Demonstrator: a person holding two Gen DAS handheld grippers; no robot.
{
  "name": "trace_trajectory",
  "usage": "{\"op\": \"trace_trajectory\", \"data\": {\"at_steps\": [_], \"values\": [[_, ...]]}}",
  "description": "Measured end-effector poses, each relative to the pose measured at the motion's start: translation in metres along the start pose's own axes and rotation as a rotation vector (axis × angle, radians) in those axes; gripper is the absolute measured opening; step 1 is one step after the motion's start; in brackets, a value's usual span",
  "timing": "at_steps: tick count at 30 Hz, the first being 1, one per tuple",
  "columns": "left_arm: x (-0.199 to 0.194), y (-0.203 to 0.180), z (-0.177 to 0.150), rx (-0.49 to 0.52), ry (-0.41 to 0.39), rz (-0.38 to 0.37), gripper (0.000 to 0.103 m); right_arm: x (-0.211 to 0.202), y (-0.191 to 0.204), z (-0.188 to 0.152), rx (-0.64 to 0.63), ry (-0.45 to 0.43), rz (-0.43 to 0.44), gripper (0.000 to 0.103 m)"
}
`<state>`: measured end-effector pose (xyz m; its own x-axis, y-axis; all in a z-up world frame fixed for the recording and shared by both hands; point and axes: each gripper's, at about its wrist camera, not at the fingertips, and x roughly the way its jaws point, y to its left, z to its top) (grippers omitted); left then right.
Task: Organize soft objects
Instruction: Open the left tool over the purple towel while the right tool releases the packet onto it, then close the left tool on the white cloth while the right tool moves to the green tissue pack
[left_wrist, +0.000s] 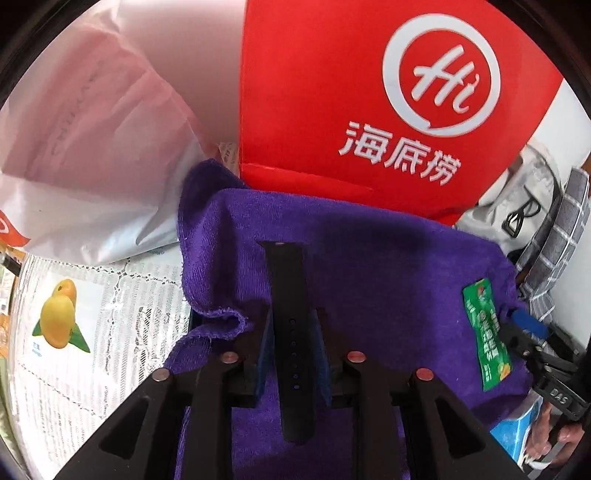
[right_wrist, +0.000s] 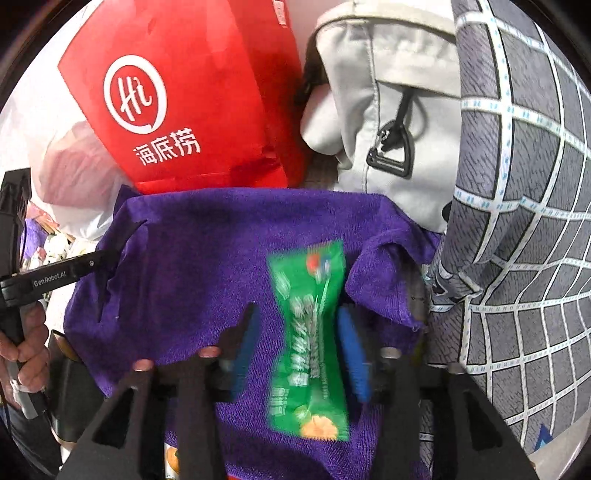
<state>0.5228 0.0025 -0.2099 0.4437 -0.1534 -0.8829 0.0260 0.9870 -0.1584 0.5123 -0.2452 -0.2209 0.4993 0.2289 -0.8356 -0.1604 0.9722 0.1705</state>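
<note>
Both items sit on the purple towel (left_wrist: 369, 266). Black watch strap (left_wrist: 290, 332) lies between the left gripper (left_wrist: 291, 350) fingers, which stand narrowly apart; can't tell if the pads press it. Green sachet (right_wrist: 310, 343) lies between the right gripper (right_wrist: 299, 354) fingers, wide apart, clear of it. Step looks like setting down; next, lift both clear without dragging the towel.
</note>
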Motion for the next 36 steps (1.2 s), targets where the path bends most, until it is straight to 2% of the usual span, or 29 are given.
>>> {"op": "trace_trajectory", "data": {"at_steps": [1, 3, 11, 15, 17, 21, 26, 31, 36], "values": [[-0.002, 0.000, 0.001, -0.011, -0.010, -0.001, 0.031, -0.001, 0.004, 0.001, -0.010, -0.010, -0.006, 0.069], [-0.005, -0.001, 0.002, -0.005, -0.020, -0.006, 0.046, -0.008, 0.006, 0.001, -0.020, -0.039, -0.021, 0.076], [-0.041, -0.001, -0.003, 0.000, -0.069, -0.006, 0.049, -0.039, 0.012, -0.005, 0.002, -0.105, -0.026, 0.078], [-0.072, -0.004, -0.011, 0.011, -0.111, -0.022, 0.051, -0.063, 0.018, -0.021, 0.015, -0.117, -0.015, 0.078], [-0.083, -0.007, -0.019, 0.029, -0.104, -0.016, 0.051, -0.077, 0.021, -0.033, 0.005, -0.109, -0.019, 0.078], [-0.111, -0.015, -0.044, 0.082, -0.130, 0.000, 0.051, -0.107, 0.035, -0.064, -0.016, -0.103, -0.010, 0.078], [-0.134, -0.011, -0.079, 0.096, -0.134, 0.031, 0.051, -0.139, 0.058, -0.111, -0.040, -0.119, 0.015, 0.078], [-0.152, 0.005, -0.126, 0.076, -0.104, 0.021, 0.051, -0.155, 0.074, -0.158, -0.080, -0.112, -0.008, 0.061], [-0.175, 0.025, -0.170, 0.036, -0.109, 0.008, 0.051, -0.161, 0.082, -0.197, -0.093, -0.099, 0.007, 0.061]]}}
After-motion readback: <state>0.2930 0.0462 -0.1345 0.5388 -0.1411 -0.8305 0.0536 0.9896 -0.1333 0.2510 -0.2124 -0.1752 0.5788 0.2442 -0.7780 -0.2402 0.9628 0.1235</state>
